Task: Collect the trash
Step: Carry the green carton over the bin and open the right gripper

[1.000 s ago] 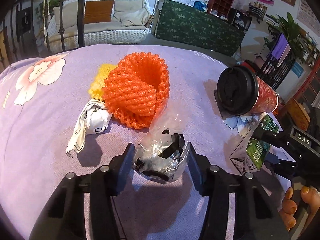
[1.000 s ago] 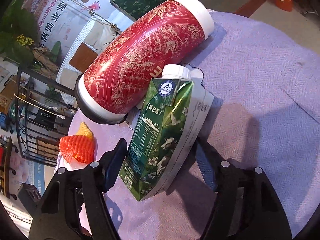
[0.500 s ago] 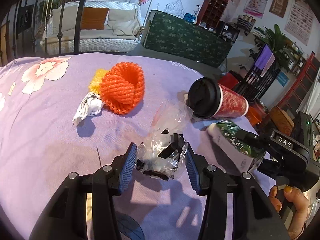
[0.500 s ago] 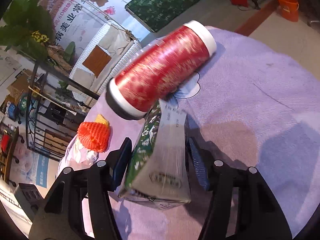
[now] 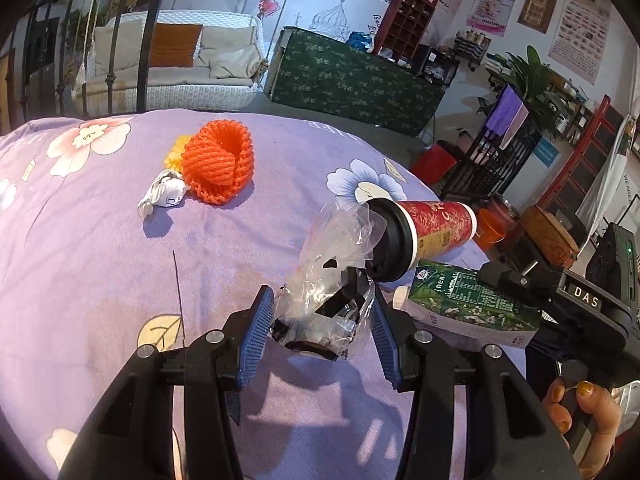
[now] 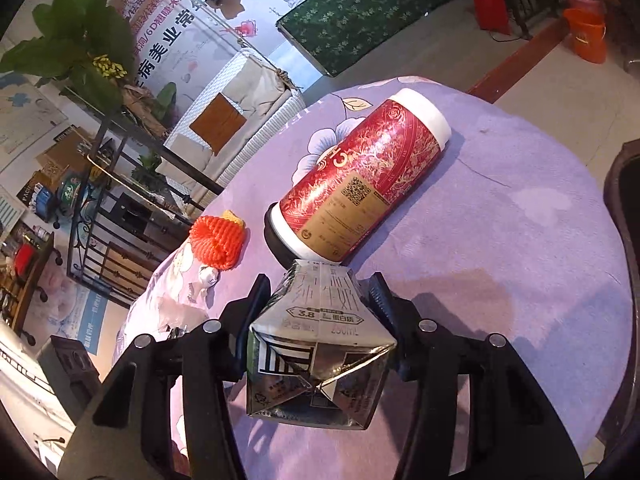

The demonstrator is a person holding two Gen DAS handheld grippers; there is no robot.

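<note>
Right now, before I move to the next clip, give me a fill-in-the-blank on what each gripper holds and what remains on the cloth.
1. The left gripper grips a crumpled clear ____.
2. The right gripper, its jaws closing, has a milk ____ between its pads.
3. The red cup lies on its ____ on the purple cloth.
4. The foam net is coloured ____.

Missing words: plastic bag; carton; side; orange
</note>
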